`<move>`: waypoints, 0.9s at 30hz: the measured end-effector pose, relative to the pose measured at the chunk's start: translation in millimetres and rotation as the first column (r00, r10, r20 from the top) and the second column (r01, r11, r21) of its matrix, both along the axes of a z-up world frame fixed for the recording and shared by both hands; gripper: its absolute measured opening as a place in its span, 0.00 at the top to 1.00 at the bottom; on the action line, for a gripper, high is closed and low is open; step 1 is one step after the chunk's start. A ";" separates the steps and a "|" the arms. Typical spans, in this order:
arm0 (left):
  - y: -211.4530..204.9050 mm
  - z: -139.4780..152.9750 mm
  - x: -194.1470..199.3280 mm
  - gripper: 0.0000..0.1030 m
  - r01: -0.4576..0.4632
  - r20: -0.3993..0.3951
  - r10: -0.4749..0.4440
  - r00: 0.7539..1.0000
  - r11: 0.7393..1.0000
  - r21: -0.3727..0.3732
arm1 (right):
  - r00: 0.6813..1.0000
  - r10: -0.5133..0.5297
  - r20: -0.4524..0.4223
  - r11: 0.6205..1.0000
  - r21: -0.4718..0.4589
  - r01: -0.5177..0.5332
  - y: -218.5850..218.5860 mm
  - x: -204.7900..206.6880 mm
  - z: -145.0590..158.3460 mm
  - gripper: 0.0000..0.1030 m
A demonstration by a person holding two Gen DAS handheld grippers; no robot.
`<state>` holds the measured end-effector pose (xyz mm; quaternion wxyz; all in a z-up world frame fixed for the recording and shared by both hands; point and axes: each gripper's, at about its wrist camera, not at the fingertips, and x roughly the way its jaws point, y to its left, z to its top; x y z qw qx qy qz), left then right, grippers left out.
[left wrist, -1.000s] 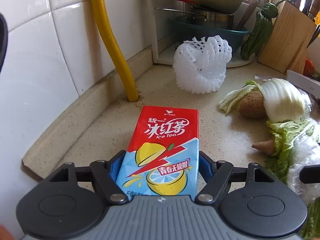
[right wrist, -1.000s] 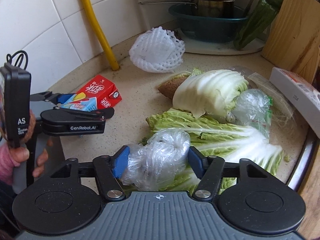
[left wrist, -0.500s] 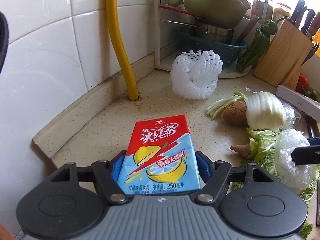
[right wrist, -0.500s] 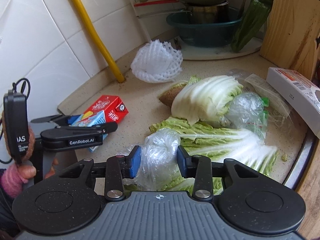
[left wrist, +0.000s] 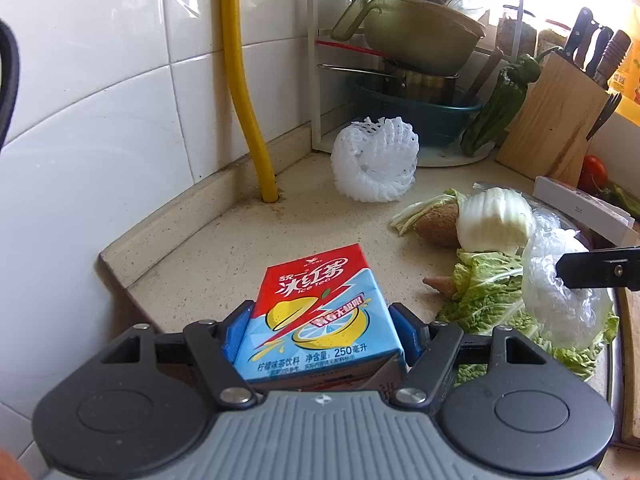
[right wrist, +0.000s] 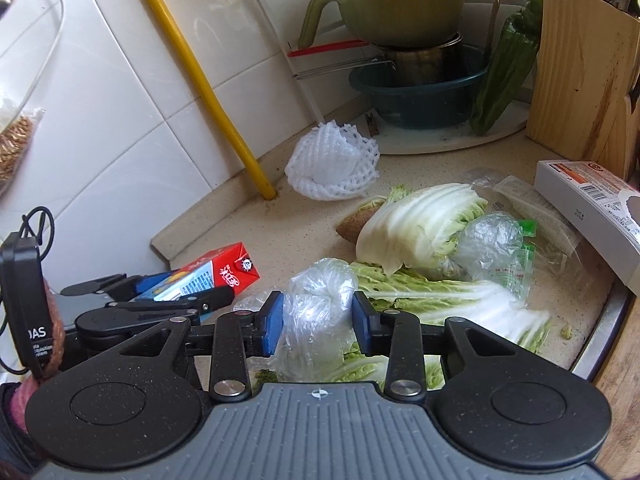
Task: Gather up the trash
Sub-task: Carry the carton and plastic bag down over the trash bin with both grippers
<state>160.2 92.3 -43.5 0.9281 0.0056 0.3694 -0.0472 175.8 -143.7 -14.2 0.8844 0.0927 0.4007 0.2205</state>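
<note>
A red and blue ice tea carton [left wrist: 320, 312] is held off the counter, my left gripper [left wrist: 320, 330] shut on its sides; the right wrist view shows the carton [right wrist: 216, 276] at lower left. A crumpled clear plastic bag [right wrist: 320, 300] sits between the blue pads of my right gripper [right wrist: 318, 322], whose jaws are closing and squeeze it above the cabbage leaves [right wrist: 440, 300]. In the left wrist view the bag [left wrist: 560, 304] hangs at far right. A white foam fruit net [right wrist: 332, 166] lies by the yellow pipe [right wrist: 240, 140].
A halved cabbage [right wrist: 420, 228], a brown root, more clear wrapping [right wrist: 492, 240] and a white box [right wrist: 592, 204] crowd the right side. Behind stand a rack with pots and a basin [left wrist: 416, 80], green peppers and a knife block [left wrist: 556, 116]. A metal sink rim [right wrist: 600, 328] runs at right.
My right gripper's jaws have narrowed onto the plastic bag and lifted it. The left gripper has risen with the carton, drawing back from the wall corner.
</note>
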 end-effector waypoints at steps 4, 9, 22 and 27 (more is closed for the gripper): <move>-4.3 5.3 -14.4 0.34 -0.018 0.016 0.018 1.000 1.000 0.005 | 1.000 0.009 0.017 1.000 0.021 -0.009 -4.9 -6.5 2.6 0.57; -7.5 11.3 -32.8 0.34 -0.047 0.032 0.047 0.998 0.999 0.012 | 0.999 0.023 0.039 0.999 0.036 -0.025 -10.9 -18.3 7.8 0.57; 7.5 18.0 -88.7 0.34 -0.213 0.046 0.211 0.976 0.977 0.032 | 0.981 0.186 0.058 0.980 0.060 -0.189 12.4 -38.0 12.1 0.57; 19.0 15.0 -108.2 0.34 -0.292 0.035 0.290 0.956 0.956 0.038 | 0.961 0.272 0.049 0.959 0.067 -0.275 32.2 -41.6 9.3 0.57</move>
